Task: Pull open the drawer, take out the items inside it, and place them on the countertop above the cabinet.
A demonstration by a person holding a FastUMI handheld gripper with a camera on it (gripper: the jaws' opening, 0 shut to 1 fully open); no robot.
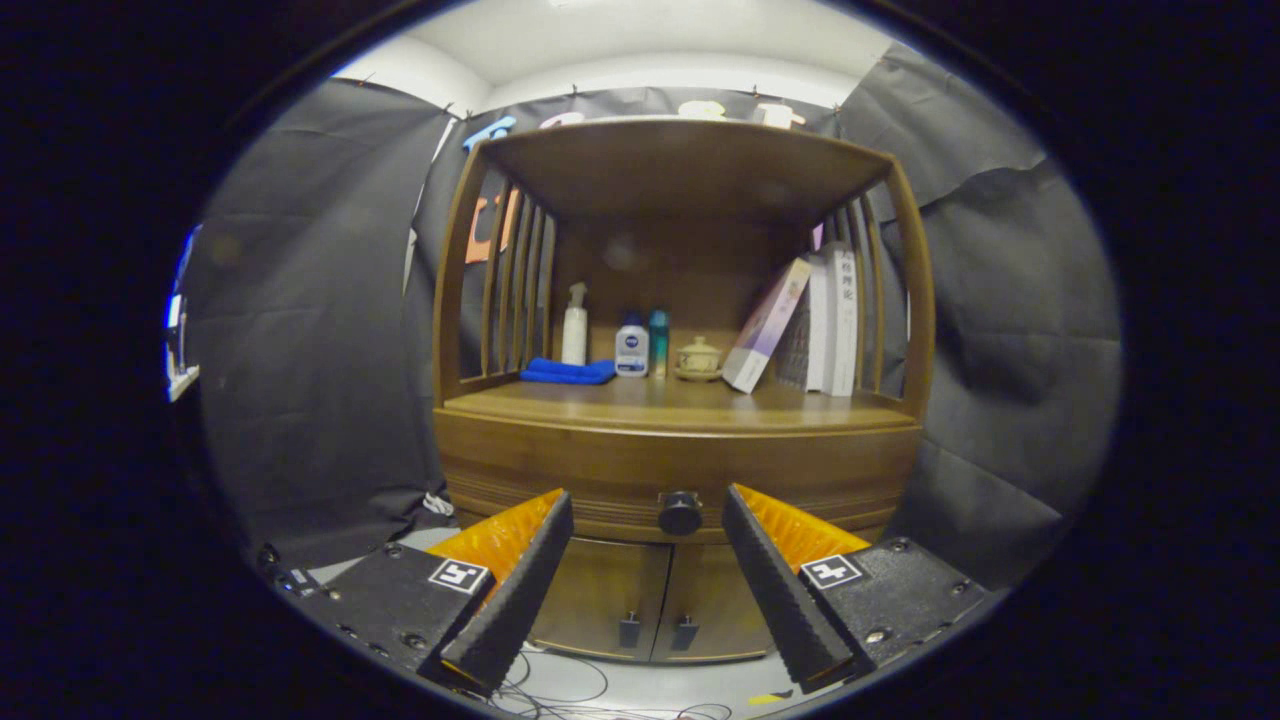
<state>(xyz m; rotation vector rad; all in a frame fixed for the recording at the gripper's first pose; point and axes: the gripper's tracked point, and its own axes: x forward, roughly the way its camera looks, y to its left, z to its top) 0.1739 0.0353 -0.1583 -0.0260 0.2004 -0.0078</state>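
Drawer [680, 478] is shut, a curved wooden front with a round dark knob [680, 513] at its middle, directly under the countertop [660, 403]. Above the knob, the countertop holds a folded blue cloth [568, 371], a white pump bottle [574, 326], two small bottles, a lidded ceramic cup [698, 357] and leaning books [805, 325] (slatted sides enclose them). Gripper [648, 528] has its ridged fingers spread wide, empty; the knob sits between the tips, just beyond them.

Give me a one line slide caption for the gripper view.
Open gripper faces the wooden cabinet, its fingers either side of the closed drawer's knob, not touching it.
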